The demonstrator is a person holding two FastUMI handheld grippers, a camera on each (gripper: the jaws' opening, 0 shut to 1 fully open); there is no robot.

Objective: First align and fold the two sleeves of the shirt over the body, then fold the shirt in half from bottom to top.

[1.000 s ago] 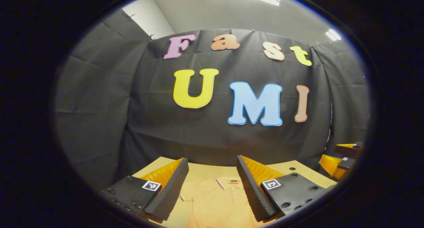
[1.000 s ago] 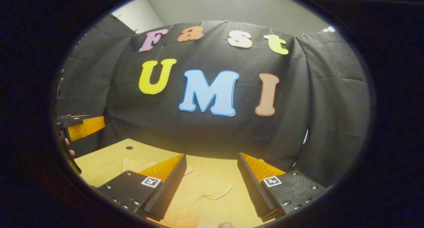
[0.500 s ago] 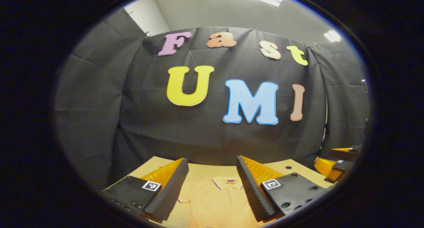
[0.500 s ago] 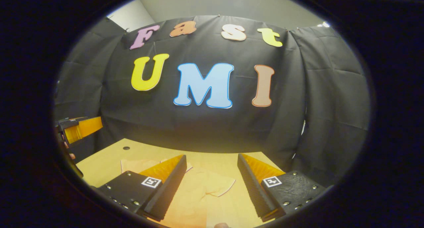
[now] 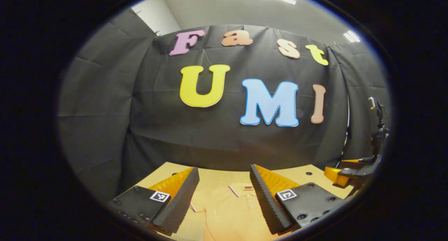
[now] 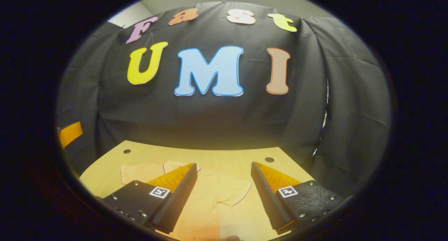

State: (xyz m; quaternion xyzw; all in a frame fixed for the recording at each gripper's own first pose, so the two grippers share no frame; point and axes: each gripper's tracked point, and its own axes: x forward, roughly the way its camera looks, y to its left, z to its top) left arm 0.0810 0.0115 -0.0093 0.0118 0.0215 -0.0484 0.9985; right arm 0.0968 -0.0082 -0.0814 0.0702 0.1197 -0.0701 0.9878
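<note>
Fingers of my left claw sit at the bottom of the left gripper view, spread wide with nothing between them; I read this claw as open and hovering above the worktop. Through the gap I see the shirt lying flat, bottom centre of the frame, its collar just behind the fingertips and a row of small buttons running down from it. One sleeve edge shows just beside the lower-left finger.

My right claw is likewise parted and empty at the bottom of the right gripper view. Between its fingers lies the shirt, with a sleeve spread out towards the lower-right finger, its pale trimmed hem curving across the worktop. The other sleeve lies flat at lower left, beyond the lower-left finger.

Farther off, at the right edge of the left gripper view, I can see the right claw held above the worktop corner. At the left edge of the right gripper view a sliver of the left claw shows. Two small holes mark the worktop's far corners, and the black cloth wall stands behind.
</note>
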